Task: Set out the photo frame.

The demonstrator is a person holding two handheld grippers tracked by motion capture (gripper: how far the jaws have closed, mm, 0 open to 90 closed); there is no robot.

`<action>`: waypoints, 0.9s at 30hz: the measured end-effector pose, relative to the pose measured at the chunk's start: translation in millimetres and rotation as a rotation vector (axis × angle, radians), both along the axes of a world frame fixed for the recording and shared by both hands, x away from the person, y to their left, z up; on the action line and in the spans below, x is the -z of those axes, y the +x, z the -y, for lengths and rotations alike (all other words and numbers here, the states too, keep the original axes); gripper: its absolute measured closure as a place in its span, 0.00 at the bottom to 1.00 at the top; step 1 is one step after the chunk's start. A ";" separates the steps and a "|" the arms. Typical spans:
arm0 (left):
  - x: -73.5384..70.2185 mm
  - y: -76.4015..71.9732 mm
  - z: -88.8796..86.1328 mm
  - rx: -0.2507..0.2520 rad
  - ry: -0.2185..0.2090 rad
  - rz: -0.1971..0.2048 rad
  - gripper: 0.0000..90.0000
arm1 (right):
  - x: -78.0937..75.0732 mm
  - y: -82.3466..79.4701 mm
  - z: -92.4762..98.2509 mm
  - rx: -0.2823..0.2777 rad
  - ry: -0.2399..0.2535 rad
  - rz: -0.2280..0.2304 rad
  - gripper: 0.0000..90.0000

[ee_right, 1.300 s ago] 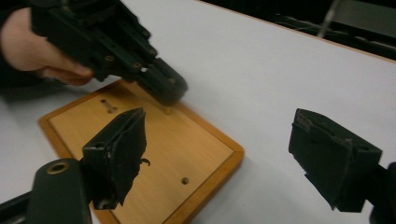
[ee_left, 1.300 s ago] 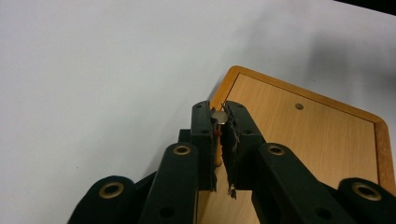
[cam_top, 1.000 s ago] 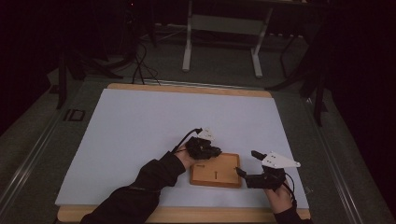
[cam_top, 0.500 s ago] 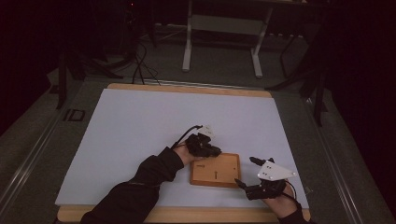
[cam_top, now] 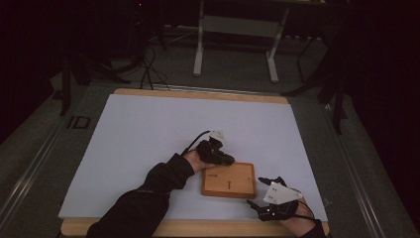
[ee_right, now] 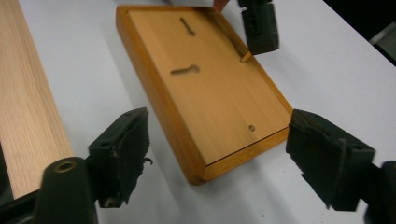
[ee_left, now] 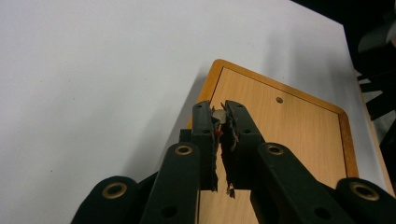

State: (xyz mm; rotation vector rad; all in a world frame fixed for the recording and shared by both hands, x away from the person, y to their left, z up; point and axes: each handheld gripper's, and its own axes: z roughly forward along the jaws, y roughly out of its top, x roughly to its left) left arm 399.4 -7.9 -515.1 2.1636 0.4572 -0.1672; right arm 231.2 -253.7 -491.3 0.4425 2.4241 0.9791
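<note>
Lying flat on the white sheet (cam_top: 148, 134) that covers your counter (cam_top: 198, 94) is a shallow wooden tray (cam_top: 229, 180), back side up as far as its plain panel shows, with a raised rim all round. Its panel carries two slot-shaped cut-outs (ee_right: 185, 70) and a small round hole (ee_right: 251, 127) near one corner; nothing sits loose on it.

Your left hand-held gripper (cam_top: 216, 152) rests at the tray's far left corner. In the left gripper view its jaws stand nearly together over the rim, clamped on a small pale object (ee_left: 219, 115) with a speck of red beside it; what that object is cannot be told. In the right gripper view a short wooden peg (ee_right: 244, 57) pokes out below that same hand-held gripper and touches the tray's inner edge.

Your right hand-held gripper (cam_top: 270, 198) sits near the front edge of the counter, just off the tray's near right corner and apart from it. Its jaws are spread wide, and from its own camera the tray's near corner lies between and beyond them, untouched. The bare wooden edge of the counter runs along the left of that view.
</note>
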 end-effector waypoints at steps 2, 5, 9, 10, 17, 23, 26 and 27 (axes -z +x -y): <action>0.2 1.4 -0.1 0.000 -0.003 -0.008 0.94 | 1.1 -1.5 -1.4 -0.011 -0.020 -0.001 0.29; 0.1 2.5 -0.3 0.003 -0.001 -0.014 0.94 | 3.7 -3.6 -3.8 -0.024 -0.071 0.015 0.32; 1.0 5.0 -0.8 0.003 -0.011 -0.035 0.94 | 7.0 -4.8 -5.2 -0.041 -0.111 0.031 0.35; 1.1 5.6 -0.8 0.002 -0.013 -0.039 0.94 | 7.9 -4.9 -5.5 -0.039 -0.115 0.035 0.36; 1.6 8.9 -1.2 0.005 -0.018 -0.062 0.94 | 13.6 -8.9 -7.2 -0.054 -0.195 0.097 0.45; 2.0 11.1 -1.3 0.005 -0.022 -0.077 0.94 | 23.7 -17.9 -13.7 -0.055 -0.312 0.244 0.45; 2.2 11.7 -1.5 0.003 -0.024 -0.084 0.94 | 31.5 -22.0 -17.9 -0.071 -0.396 0.331 0.49; 2.3 12.1 -1.7 0.005 -0.025 -0.087 0.94 | 33.4 -23.1 -18.8 -0.088 -0.423 0.352 0.51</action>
